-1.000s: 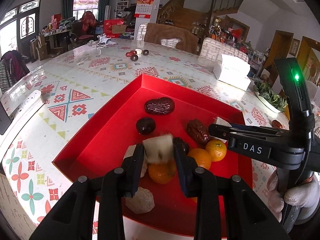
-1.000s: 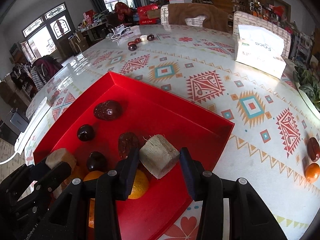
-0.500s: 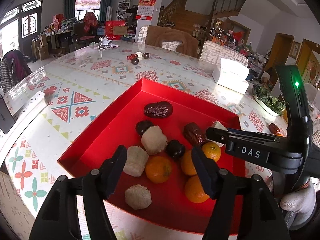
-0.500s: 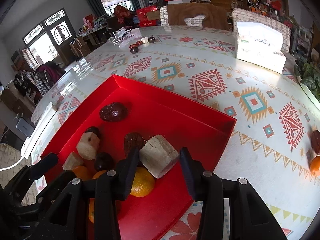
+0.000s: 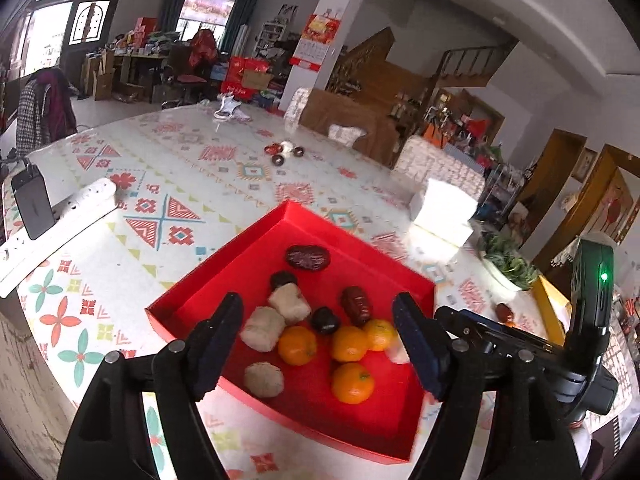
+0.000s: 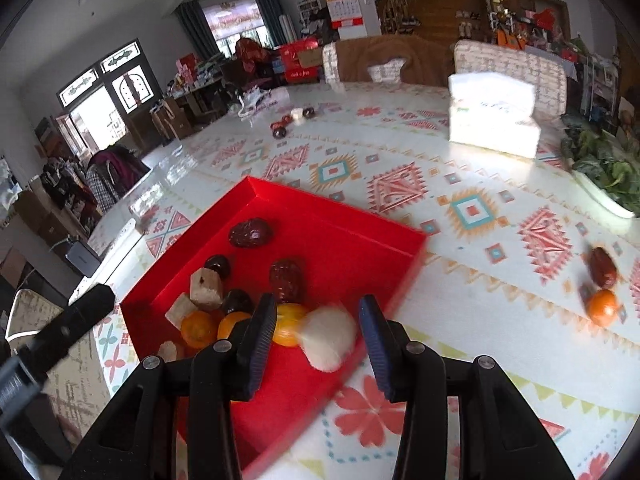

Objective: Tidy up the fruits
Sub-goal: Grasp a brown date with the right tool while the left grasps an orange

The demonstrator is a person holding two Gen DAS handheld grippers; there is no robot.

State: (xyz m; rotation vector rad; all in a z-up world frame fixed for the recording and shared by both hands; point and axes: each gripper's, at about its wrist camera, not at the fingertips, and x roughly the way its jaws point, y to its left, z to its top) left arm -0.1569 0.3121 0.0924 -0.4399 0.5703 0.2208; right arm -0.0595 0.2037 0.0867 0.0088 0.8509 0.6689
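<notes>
On the patterned table (image 5: 168, 168), near its front edge: shallow red square cardboard tray (image 5: 372, 264) holding four oranges (image 5: 353, 383), dark red dates (image 5: 308, 257) and pale cut chunks (image 5: 264, 379). Left gripper (image 5: 318, 350): released, fingers spread wide above the tray. Right gripper (image 6: 318, 346): fingers parted; blurred white chunk (image 6: 330, 338) between them at the tray's right edge, contact unclear. Loose orange (image 6: 602, 307) and date (image 6: 603, 266) lie near the table's right edge.

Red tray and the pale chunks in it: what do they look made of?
Red tray: likely thin matte cardboard, given its sharply folded corners and flat walls. Pale chunks: probably cut sugarcane, off-white and fibrous with flat cut ends; uncertain.
</notes>
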